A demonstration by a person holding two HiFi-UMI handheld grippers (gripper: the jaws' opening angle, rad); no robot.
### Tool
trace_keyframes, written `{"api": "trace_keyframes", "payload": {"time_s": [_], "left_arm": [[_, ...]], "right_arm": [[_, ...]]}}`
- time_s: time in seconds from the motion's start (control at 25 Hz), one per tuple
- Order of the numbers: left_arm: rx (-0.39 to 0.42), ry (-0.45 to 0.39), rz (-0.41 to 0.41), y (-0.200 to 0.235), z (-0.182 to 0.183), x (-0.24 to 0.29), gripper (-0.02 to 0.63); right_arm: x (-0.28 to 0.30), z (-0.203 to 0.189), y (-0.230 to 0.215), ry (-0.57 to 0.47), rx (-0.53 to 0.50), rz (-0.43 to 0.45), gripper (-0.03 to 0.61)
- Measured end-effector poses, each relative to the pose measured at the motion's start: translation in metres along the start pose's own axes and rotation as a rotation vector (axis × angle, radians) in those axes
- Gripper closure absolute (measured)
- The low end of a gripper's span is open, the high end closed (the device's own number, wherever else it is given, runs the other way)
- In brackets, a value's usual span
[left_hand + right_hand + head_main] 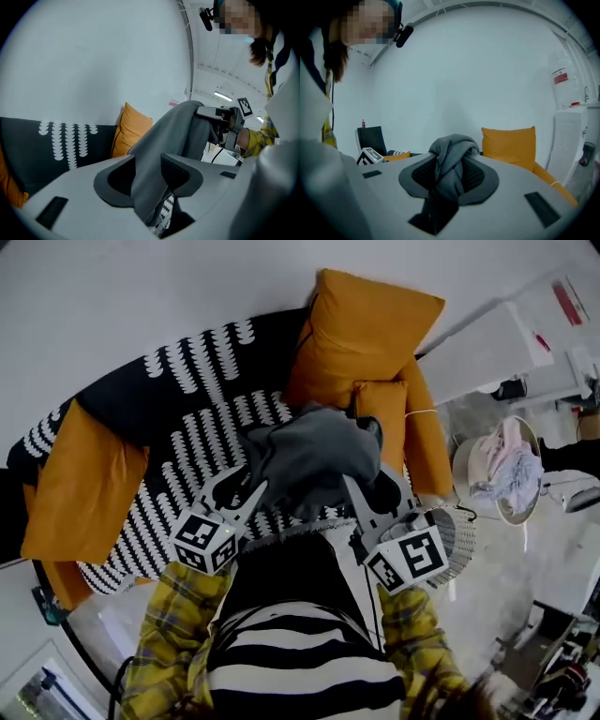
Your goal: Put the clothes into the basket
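Note:
A grey garment (314, 460) hangs bunched between my two grippers above the sofa. My left gripper (239, 493) is shut on its lower left part; in the left gripper view the cloth (173, 131) fills the gap between the jaws (147, 176) and runs up to the right gripper (220, 115). My right gripper (361, 493) is shut on the other end, where a wad of the garment (450, 150) bulges over its jaws (449, 176). The round basket (464, 465) stands on the floor to the right, with pale pink clothes (511, 470) in it.
The black sofa with a white pattern (187, 409) carries orange cushions at its left (80, 484) and right (366, 324). A grey mesh container (457, 535) stands by my right gripper. A white cabinet (497, 348) and clutter fill the floor at right.

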State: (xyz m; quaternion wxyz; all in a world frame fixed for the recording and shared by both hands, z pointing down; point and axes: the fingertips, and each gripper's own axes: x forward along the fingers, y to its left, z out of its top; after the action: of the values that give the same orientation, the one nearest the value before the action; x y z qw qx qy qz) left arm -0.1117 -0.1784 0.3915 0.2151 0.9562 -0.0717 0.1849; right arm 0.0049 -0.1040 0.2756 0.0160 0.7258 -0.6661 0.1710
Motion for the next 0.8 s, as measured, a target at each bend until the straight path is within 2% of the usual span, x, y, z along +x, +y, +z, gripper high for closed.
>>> {"api": "trace_keyframes", "payload": {"time_s": [0.12, 0.24, 0.48, 0.8], "left_arm": [[0.038, 0.018, -0.087, -0.024, 0.010, 0.018, 0.436], [0.113, 0.047, -0.202, -0.060, 0.018, 0.043, 0.436], [0.211, 0.099, -0.373, -0.133, 0.025, 0.091, 0.436], [0.257, 0.128, -0.511, -0.253, 0.008, 0.148, 0.436]], "right_arm": [[-0.023, 0.011, -0.012, -0.049, 0.023, -0.087, 0.456], [-0.053, 0.021, -0.029, -0.109, 0.037, -0.182, 0.456], [-0.135, 0.040, -0.076, -0.223, 0.073, -0.362, 0.456], [-0.261, 0.045, -0.141, -0.279, 0.063, -0.537, 0.456]]}}
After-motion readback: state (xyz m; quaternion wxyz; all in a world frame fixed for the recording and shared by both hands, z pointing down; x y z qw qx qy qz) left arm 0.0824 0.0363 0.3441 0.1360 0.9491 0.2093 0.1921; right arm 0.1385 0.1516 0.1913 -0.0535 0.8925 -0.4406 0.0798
